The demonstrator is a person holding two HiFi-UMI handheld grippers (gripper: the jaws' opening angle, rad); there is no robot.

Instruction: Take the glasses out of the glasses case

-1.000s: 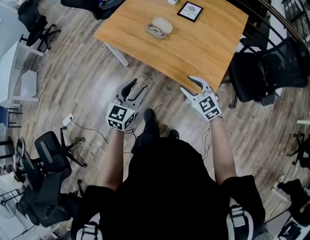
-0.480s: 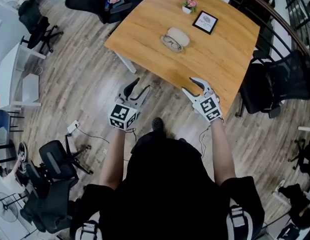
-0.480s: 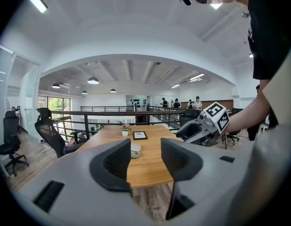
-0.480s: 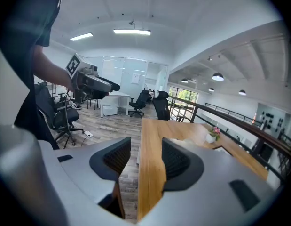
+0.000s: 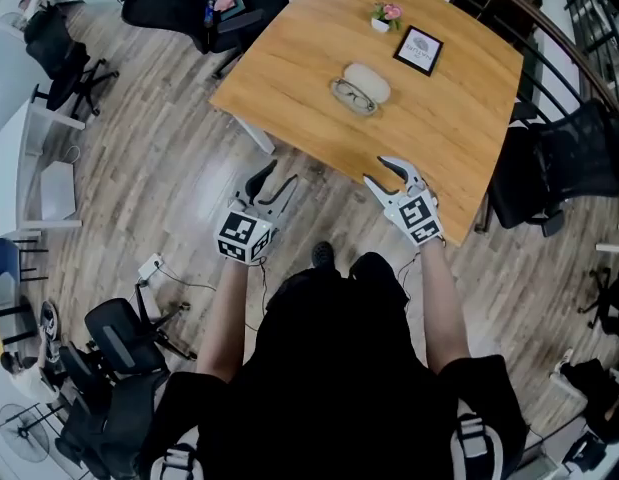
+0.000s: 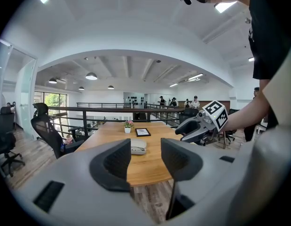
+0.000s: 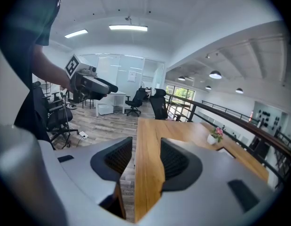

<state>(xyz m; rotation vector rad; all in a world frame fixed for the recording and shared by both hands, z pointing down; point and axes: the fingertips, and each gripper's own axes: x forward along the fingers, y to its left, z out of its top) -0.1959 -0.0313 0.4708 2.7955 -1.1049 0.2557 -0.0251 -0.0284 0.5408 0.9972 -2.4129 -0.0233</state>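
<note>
Woodgrain tan table [image 5: 429,138] with the oval white glasses case [image 5: 369,81] is getting nearer; left gripper [image 5: 277,176] and right gripper [image 5: 379,170] are gaping empty, right's jaws just narrowing.

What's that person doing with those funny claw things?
A person stands at a wooden table, holding the left gripper in one hand and the right gripper in the other. Both are open and empty; the right one's fingers have just been closing a little, with nothing between them. The glasses seem to lie in their pale glasses case farther along the table, untouched. Neither gripper has reached them yet.
</note>
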